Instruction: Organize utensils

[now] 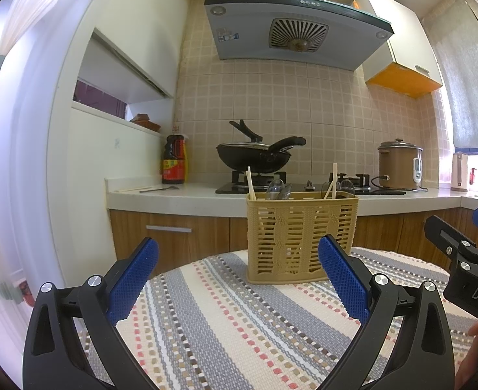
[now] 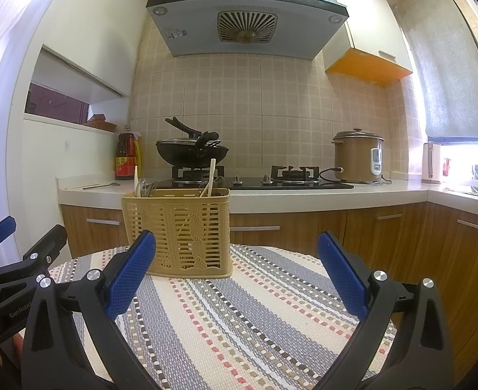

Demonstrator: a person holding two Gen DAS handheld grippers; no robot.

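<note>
My left claw [image 1: 239, 260] hangs with its blue ribbed pads spread wide and nothing between them, low over the striped woven mat [image 1: 226, 321] that covers the table. My right claw [image 2: 235, 256] is the same: pads far apart, empty, levelled just above the mat. Each claw shows in the other's camera at the edge, side by side; the right one's black body carries white letters "DAS", cut off, and the left one's reads "GenRobo", also cut off.

The tan plastic utensil basket [image 1: 302, 237] stands upright on the mat ahead of both claws, near the table's far edge. Its walls are slotted lattice with a woven diamond pattern. Pale chopsticks [image 1: 250, 183] and clear-looking spoons [image 1: 276, 188] stick up out of it, leaning.

Beyond it, a kitchen counter holds a spoon [image 1: 159, 189] and a red-labelled oil bottle [image 1: 174, 159]; I cannot read its label.
</note>
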